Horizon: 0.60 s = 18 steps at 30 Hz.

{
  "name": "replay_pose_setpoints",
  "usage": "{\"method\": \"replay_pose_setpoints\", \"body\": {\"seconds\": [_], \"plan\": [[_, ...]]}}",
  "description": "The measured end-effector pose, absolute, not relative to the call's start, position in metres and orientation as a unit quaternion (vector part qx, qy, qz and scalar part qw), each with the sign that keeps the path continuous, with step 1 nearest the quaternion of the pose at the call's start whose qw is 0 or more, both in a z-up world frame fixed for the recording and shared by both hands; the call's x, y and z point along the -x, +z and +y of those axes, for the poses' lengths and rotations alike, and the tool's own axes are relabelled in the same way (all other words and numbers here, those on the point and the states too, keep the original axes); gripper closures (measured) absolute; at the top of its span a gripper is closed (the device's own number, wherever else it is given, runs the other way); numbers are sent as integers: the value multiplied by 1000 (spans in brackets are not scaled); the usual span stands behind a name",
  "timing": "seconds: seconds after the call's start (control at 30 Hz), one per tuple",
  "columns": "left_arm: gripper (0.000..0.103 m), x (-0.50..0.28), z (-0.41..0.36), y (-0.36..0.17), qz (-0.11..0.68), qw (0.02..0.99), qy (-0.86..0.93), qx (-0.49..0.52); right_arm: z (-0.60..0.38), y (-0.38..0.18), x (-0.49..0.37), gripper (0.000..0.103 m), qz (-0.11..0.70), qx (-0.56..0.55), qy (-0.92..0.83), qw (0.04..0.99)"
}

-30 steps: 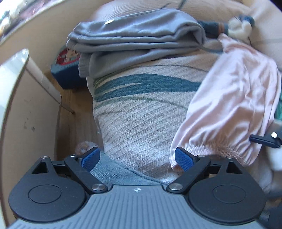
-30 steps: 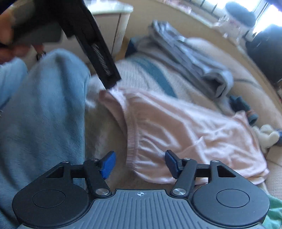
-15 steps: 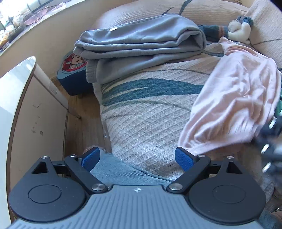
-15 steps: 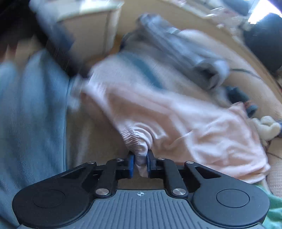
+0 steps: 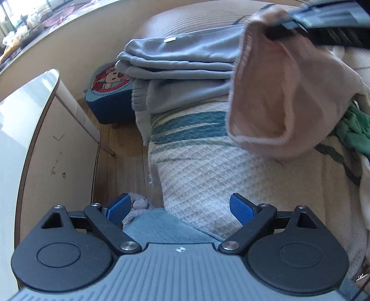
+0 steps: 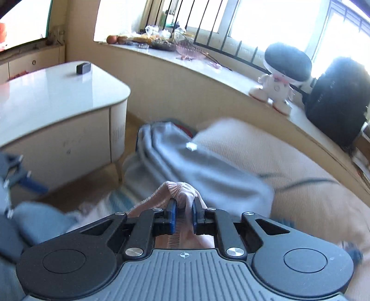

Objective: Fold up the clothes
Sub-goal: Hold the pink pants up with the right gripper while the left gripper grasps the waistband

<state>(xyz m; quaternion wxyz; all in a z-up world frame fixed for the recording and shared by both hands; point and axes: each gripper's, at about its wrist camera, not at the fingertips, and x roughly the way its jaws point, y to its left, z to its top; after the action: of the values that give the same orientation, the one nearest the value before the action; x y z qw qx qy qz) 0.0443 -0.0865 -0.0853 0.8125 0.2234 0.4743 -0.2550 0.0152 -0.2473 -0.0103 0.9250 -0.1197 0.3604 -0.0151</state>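
Right wrist view: the right gripper (image 6: 184, 216) pinches the elastic waistband of the pink garment (image 5: 272, 97), hanging at upper right of the left view. The left gripper (image 5: 179, 209) hangs spread, empty; it should take the opposite waistband corner, I judge.

Daylight enters through the blown-out window (image 6: 277, 20) far beyond the fingers. Motion blur softens cloth near the fingertips. Fisheye distortion bends the edges.

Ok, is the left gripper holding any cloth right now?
No, the left gripper is open, its blue fingers wide apart over the striped blanket with nothing between them.
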Motion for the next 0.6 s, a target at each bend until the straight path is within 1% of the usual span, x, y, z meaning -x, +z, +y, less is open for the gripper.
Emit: {"method": "replay_pose_setpoints", "body": {"seconds": [0.17, 0.2, 0.3, 0.37, 0.43, 0.47, 0.5, 0.53, 0.6], "plan": [[10, -64, -89, -86, 478, 815, -246, -218, -260, -19, -77, 89, 373, 103, 0, 922], [10, -68, -90, -86, 478, 815, -244, -217, -263, -22, -88, 87, 380, 95, 1, 920], [10, -81, -91, -88, 483, 815, -240, -211, -275, -37, -107, 85, 411, 78, -10, 908], [10, -87, -92, -89, 483, 816, -240, -208, -287, -38, -106, 81, 414, 54, -21, 909], [8, -92, -93, -92, 484, 816, -241, -206, -305, -33, -97, 69, 407, 16, -35, 913], [8, -95, -94, -93, 485, 815, -242, -206, -314, -27, -90, 66, 398, -4, -41, 916], [8, -97, -96, -95, 486, 814, -244, -207, -324, -20, -80, 57, 387, -25, -48, 921], [8, -99, -98, -95, 486, 813, -247, -206, -331, -14, -71, 54, 379, -40, -55, 923], [8, -101, -104, -96, 481, 815, -251, -205, -341, -4, -53, 54, 366, -49, -64, 927]]}}
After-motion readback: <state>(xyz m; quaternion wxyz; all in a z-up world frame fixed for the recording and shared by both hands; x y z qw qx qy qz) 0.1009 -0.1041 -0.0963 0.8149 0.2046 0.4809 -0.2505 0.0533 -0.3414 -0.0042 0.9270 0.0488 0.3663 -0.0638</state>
